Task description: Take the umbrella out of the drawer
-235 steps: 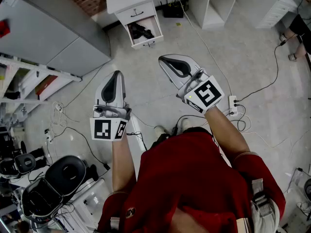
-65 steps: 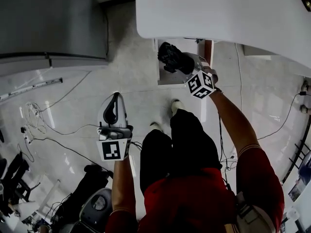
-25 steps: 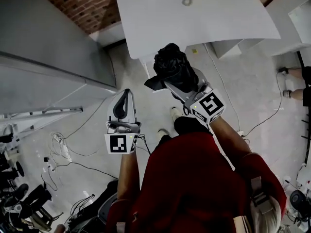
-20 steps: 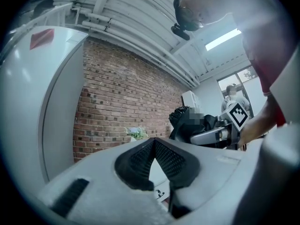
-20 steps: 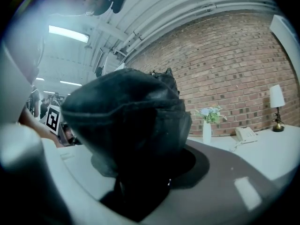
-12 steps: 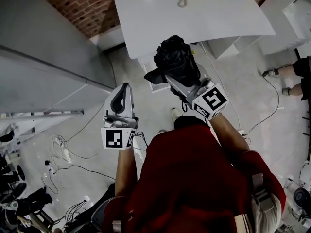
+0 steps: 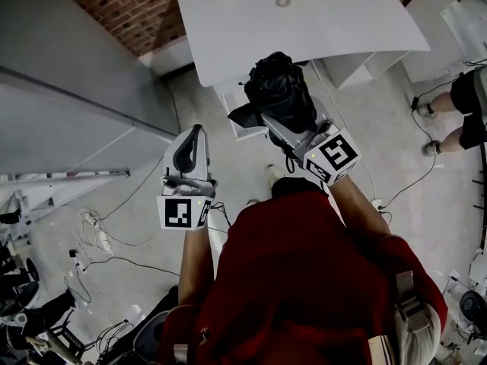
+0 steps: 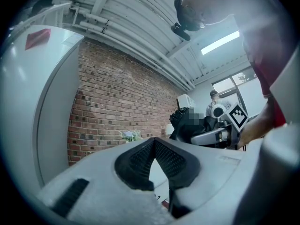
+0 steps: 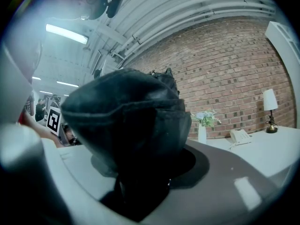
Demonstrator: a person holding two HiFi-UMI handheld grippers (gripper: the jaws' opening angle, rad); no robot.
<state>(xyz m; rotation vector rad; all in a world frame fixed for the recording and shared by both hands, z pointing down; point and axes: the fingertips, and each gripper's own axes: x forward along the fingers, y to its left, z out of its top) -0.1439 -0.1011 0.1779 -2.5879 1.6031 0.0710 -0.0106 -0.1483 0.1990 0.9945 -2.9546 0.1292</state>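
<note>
Within right gripper point(image 7: 284, 122), black umbrella point(image 7: 277, 88), clamped

the right gripper point(image 7: 285, 124) clamps a bundled black umbrella point(image 7: 278, 88) between its fingers, with the white desk point(image 7: 304, 21) beyond their tips. the left gripper point(image 7: 195, 132) hangs alongside, fingertips together around nothing.

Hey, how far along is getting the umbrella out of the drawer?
Done: the black folded fabric umbrella is up clear of the white drawer. In hand: the right gripper clamps it in its fingers; the left gripper is shut, empty. Left: probably only setting it down.
</note>
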